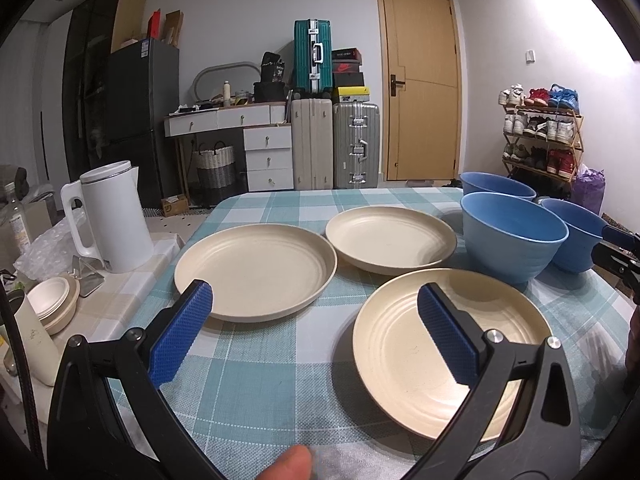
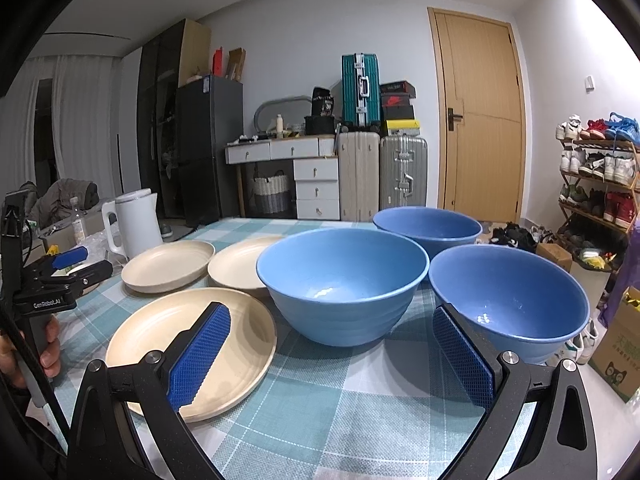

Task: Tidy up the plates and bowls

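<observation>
Both jaws stood released, left gripper (image 1: 316, 300) facing three separate cream plates (image 1: 256, 270), right gripper (image 2: 332, 328) facing three unstacked blue bowls (image 2: 342, 284), presumably awaiting stacking.

- The left wrist view looks from low at the table's near left edge toward the far wall, close over the cream plates (image 1: 256, 270).
- The right wrist view sits further right, close to the blue bowls (image 2: 342, 284).
- Both share plates, bowls and the door (image 1: 422, 80).
</observation>
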The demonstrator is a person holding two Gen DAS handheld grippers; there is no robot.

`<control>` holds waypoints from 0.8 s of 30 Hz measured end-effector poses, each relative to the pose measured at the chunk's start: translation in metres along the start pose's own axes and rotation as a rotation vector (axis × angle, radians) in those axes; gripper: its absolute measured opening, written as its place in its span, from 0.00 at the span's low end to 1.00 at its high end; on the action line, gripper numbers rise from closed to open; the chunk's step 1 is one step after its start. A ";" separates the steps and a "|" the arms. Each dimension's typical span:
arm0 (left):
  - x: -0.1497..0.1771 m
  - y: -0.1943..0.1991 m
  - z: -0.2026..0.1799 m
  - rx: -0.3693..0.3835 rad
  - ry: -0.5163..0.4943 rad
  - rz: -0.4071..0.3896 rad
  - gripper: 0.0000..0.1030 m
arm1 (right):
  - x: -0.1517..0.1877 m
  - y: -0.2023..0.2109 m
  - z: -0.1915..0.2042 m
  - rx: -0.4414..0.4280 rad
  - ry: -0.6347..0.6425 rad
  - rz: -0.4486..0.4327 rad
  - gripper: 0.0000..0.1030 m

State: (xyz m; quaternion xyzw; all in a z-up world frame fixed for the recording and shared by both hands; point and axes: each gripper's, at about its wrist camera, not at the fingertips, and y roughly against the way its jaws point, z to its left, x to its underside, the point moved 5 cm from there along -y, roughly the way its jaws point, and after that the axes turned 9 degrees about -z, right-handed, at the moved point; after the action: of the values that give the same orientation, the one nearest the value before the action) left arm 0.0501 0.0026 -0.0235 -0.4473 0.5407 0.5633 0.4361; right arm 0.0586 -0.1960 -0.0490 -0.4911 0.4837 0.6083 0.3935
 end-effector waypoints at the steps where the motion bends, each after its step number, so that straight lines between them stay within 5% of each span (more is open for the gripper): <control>1: 0.000 0.000 0.001 0.002 0.008 0.002 0.99 | 0.001 -0.002 0.000 0.001 0.001 0.011 1.00; 10: -0.013 -0.001 0.022 -0.012 0.101 0.074 0.99 | -0.008 -0.012 0.010 -0.038 -0.007 0.074 1.00; 24: -0.031 -0.016 0.065 -0.067 0.210 0.201 0.99 | -0.073 -0.027 0.057 -0.223 -0.020 0.111 1.00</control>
State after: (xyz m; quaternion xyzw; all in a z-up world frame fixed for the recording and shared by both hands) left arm 0.0705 0.0683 0.0040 -0.4617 0.6064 0.5719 0.3033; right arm 0.0873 -0.1344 0.0196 -0.4984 0.4354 0.6840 0.3069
